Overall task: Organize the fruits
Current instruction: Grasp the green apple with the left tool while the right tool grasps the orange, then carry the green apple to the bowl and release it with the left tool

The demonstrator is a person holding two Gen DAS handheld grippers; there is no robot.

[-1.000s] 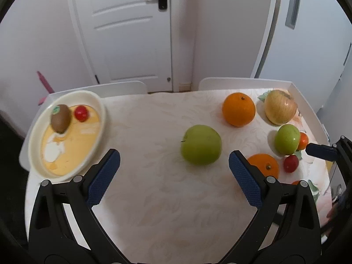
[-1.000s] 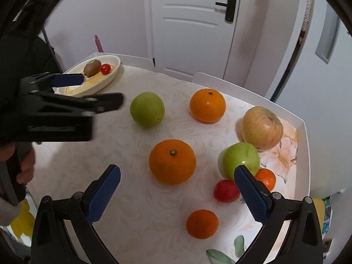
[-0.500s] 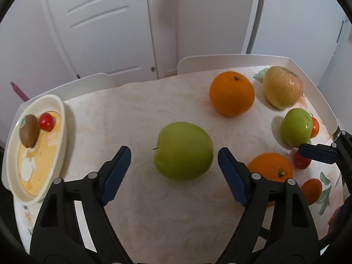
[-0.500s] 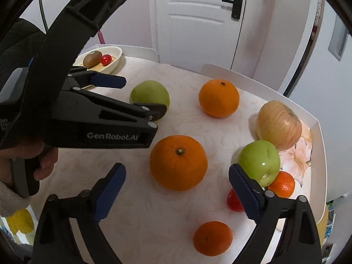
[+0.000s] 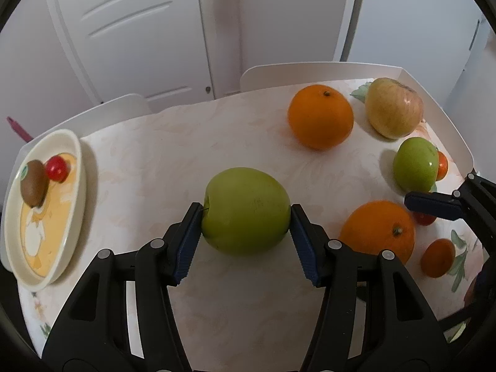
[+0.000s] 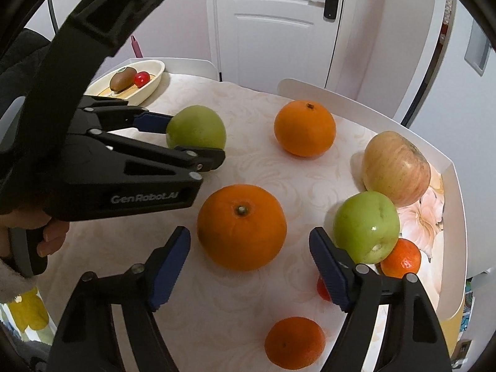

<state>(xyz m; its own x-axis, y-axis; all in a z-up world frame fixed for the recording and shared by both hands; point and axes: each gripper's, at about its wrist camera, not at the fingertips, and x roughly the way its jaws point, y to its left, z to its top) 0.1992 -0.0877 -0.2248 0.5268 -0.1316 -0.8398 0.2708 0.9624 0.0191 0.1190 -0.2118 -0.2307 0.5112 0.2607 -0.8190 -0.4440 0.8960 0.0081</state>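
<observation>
Green apple [image 5: 245,210] sits clamped between left claw [image 5: 245,241] pads.

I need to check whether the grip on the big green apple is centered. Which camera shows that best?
The left wrist view: the green apple fills the left claw, both blue pads pressed against its sides. The right wrist view shows the same apple from the side and farther off, the near finger covering its lower part.
</observation>
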